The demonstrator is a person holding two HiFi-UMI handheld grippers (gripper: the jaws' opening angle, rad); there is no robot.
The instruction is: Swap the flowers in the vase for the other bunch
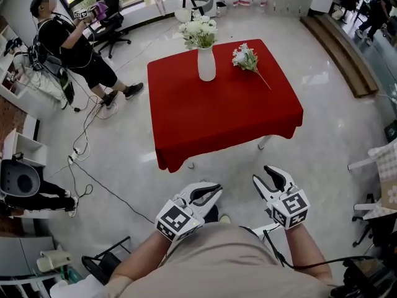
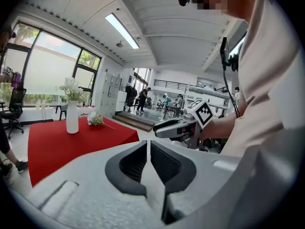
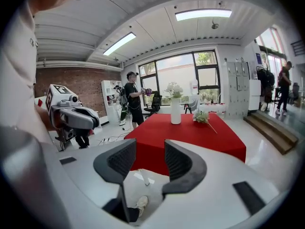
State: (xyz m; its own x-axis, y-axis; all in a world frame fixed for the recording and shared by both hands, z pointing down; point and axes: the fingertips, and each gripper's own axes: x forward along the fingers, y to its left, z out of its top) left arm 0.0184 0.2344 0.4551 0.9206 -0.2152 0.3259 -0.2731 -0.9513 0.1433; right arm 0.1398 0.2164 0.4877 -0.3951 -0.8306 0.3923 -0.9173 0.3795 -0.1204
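A white vase [image 1: 206, 64] with white flowers [image 1: 198, 33] stands upright near the far side of the red-clothed table [image 1: 223, 123]. The other bunch [image 1: 246, 58] lies flat on the cloth to its right. Both grippers hang in front of my body, well short of the table's near edge. My left gripper [image 1: 216, 189] is shut, its pads together with nothing between them [image 2: 148, 144]. My right gripper [image 1: 261, 174] is open and empty [image 3: 150, 147]. The vase [image 3: 176, 111] and the loose bunch [image 3: 201, 117] show far ahead in the right gripper view.
Another person [image 1: 74, 42] with grippers stands at the back left beside an office chair [image 1: 115, 20]. Cables [image 1: 80, 151] trail over the floor left of the table. A wooden step [image 1: 341, 48] runs along the right, and a chair [image 1: 378, 166] stands at the right edge.
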